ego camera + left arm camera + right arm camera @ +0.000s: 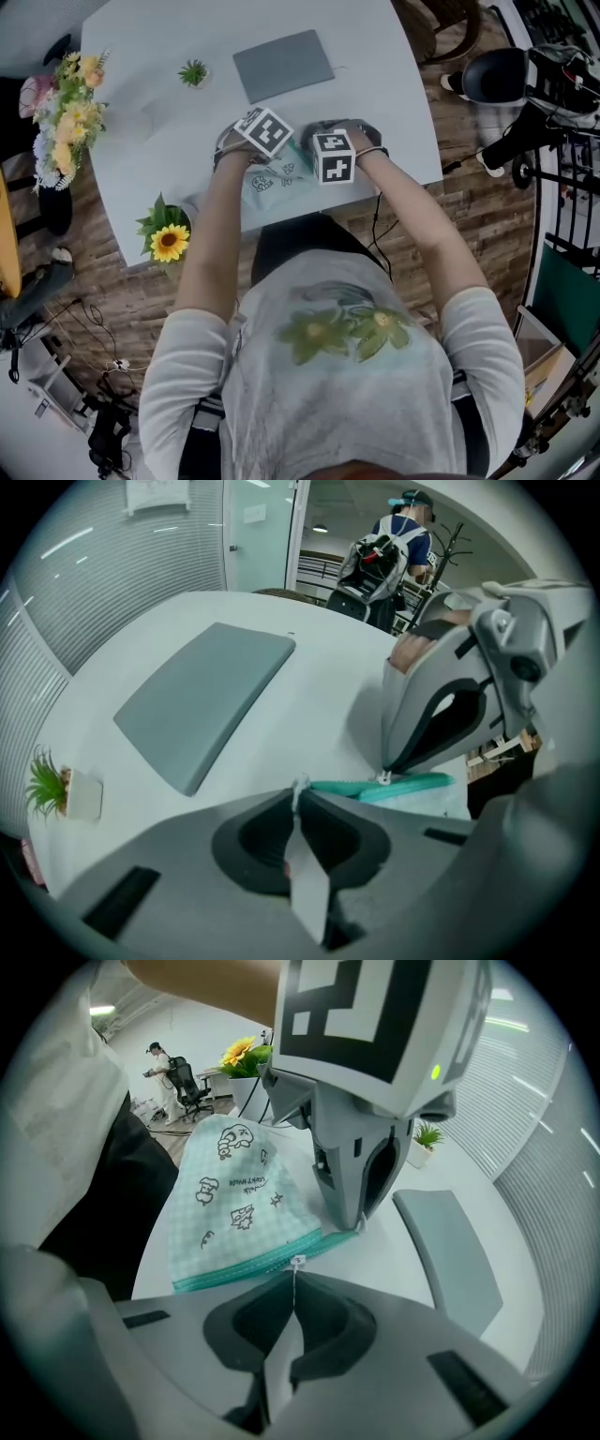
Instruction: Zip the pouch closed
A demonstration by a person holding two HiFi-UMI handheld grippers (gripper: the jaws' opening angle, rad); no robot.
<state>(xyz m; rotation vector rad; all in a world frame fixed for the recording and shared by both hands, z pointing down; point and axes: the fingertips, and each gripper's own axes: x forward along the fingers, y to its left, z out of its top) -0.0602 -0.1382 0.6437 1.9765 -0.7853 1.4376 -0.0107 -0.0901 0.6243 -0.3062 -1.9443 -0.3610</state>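
A mint-green checked pouch (278, 178) with cartoon prints (234, 1194) lies at the table's near edge. Its teal zipper band (246, 1265) runs along the far side. My right gripper (294, 1274) is shut on the small white zipper pull (296, 1262), partway along the band. My left gripper (298, 797) is shut on the white tab at the band's end (300, 785), and in the right gripper view its tip (360, 1226) stands on that corner. In the left gripper view the right gripper (386, 772) meets the teal band (412, 784). Both point steeply down, close together.
A flat grey pad (283, 64) lies at the back of the white table (141, 131), with a small potted plant (193, 72) to its left. A sunflower pot (167, 239) stands at the front left corner, and a bouquet (66, 108) beyond the left edge.
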